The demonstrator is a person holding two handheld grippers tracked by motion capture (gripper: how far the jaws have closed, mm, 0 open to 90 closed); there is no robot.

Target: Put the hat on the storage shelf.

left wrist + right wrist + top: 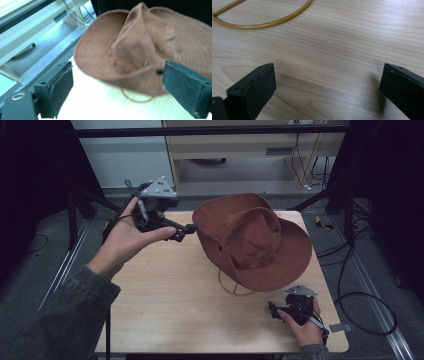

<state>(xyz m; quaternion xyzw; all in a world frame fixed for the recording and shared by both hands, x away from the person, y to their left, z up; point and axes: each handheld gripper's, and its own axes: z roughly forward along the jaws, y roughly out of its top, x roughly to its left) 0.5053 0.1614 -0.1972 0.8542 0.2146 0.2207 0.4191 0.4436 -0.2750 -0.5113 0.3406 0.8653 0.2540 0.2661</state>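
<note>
Felt, or a soft brushed cloth much like it, is my guess for the brown hat [252, 240], which sits tilted on a wire stand [235, 287] near the middle of the table [165, 310]. It should be light and pliant: the wide brim would fold under a pinch, and the creased crown would dent rather than resist. The brim edge looks the best place to take hold, since it is thin enough to slip between the pads.

Ahead of the left gripper [191, 227], whose jaws stand spread with nothing between them, the hat lies just beyond the tips, its brim nearest. The right gripper [274, 310] rests low over the table, jaws likewise spread and empty; a curve of the stand's base ring lies beyond its left jaw, well clear of the pads.

Count: one hat, one stand, two grippers. The left gripper view is blurred, so small marks on the crown stay uncertain.
</note>
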